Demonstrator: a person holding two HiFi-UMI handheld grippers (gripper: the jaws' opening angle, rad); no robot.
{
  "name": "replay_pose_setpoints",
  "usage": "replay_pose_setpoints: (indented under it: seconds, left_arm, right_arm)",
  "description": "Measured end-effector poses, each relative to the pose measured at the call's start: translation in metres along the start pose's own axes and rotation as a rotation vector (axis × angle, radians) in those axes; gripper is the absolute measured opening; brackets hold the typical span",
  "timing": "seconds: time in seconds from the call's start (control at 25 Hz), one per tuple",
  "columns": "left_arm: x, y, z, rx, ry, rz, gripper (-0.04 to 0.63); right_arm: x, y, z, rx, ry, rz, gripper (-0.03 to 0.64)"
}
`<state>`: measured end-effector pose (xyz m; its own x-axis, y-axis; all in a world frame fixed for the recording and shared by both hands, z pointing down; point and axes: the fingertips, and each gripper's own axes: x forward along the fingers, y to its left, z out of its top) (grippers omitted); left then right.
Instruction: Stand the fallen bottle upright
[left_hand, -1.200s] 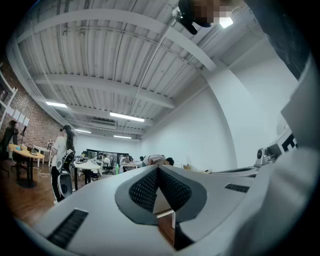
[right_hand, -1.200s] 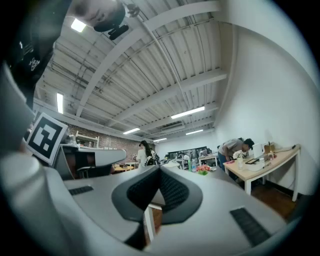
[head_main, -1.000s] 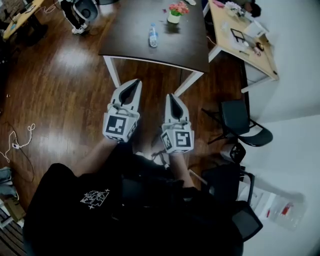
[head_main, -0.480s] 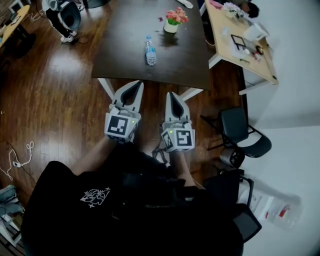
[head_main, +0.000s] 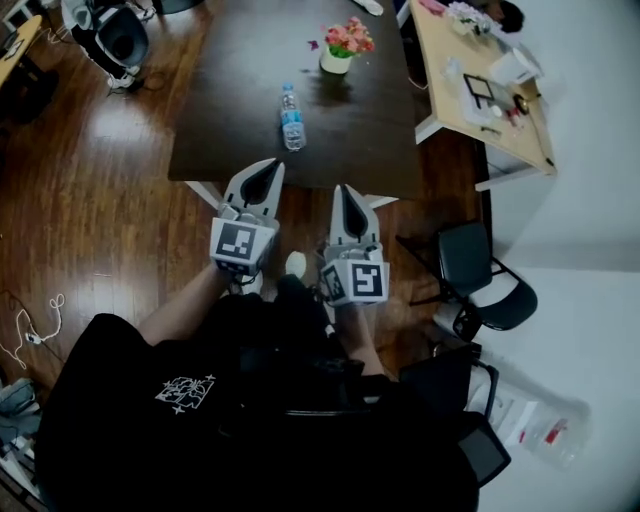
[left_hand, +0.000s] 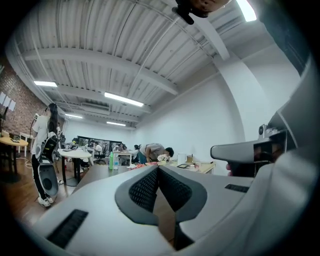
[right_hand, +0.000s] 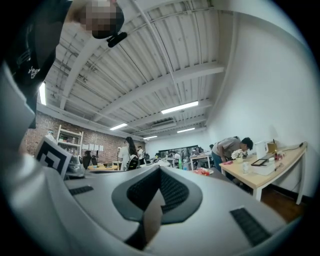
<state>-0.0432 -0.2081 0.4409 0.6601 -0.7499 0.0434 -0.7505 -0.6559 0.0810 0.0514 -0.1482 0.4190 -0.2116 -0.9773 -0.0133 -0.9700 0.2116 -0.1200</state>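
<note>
A clear plastic bottle (head_main: 291, 117) with a blue label is on the dark table (head_main: 360, 130), its cap toward the far side; from above I cannot tell whether it lies or stands. In the left gripper view a small clear bottle (left_hand: 116, 160) looks upright far off, beside something green. My left gripper (head_main: 262, 166) and right gripper (head_main: 345, 189) are held side by side at the table's near edge, both short of the bottle. Both are shut with nothing between the jaws, as the left gripper (left_hand: 157, 168) and right gripper (right_hand: 159, 168) show in their own views.
A pot of pink flowers (head_main: 340, 46) stands on the table beyond the bottle. A light wooden desk (head_main: 520, 135) with clutter stands at the right, black office chairs (head_main: 480, 275) at the lower right. Wooden floor lies to the left; people are at far desks.
The table and bottle have come closer and lower in the head view as the person walked toward them. Both grippers moved forward with the person and stayed shut.
</note>
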Motion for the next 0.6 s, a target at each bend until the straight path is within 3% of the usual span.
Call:
replay_pose_setpoints:
  seconds: [0.12,0.32,0.6]
  left_arm:
    - [0.037,0.008,-0.019,-0.02,0.043,0.039,0.002]
    - [0.102,0.034,-0.065,0.012,0.152,0.129,0.003]
    - [0.172,0.078,-0.143,-0.065,0.434,0.249,0.017]
  right_arm:
    - [0.02,-0.023,0.002,-0.006,0.009,0.035,0.011]
    - [0.056,-0.056,0.006,-0.019,0.015,0.112,0.011]
    - [0.087,-0.091,0.004,-0.022,0.013,0.165,0.011]
